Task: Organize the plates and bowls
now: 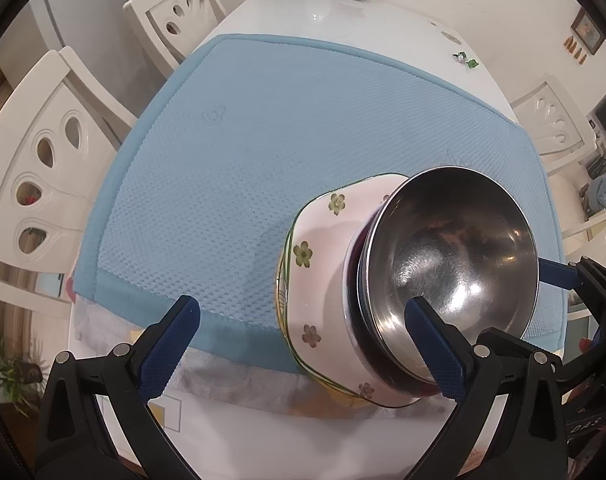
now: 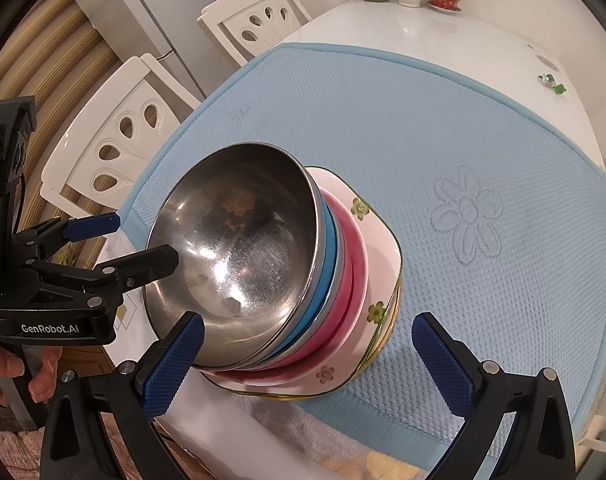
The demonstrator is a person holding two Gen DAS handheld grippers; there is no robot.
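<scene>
A stack of tableware sits low and right of centre in the left wrist view: a stainless steel bowl nested on blue and pink bowls atop a floral square plate, all on a blue mat covering the surface. The left hand-held gripper and the right hand-held gripper both gape wide, holding nothing. The steel looks slick and stiff, the plate breakable and heavy; the plate's rim seems the safest hold.
</scene>
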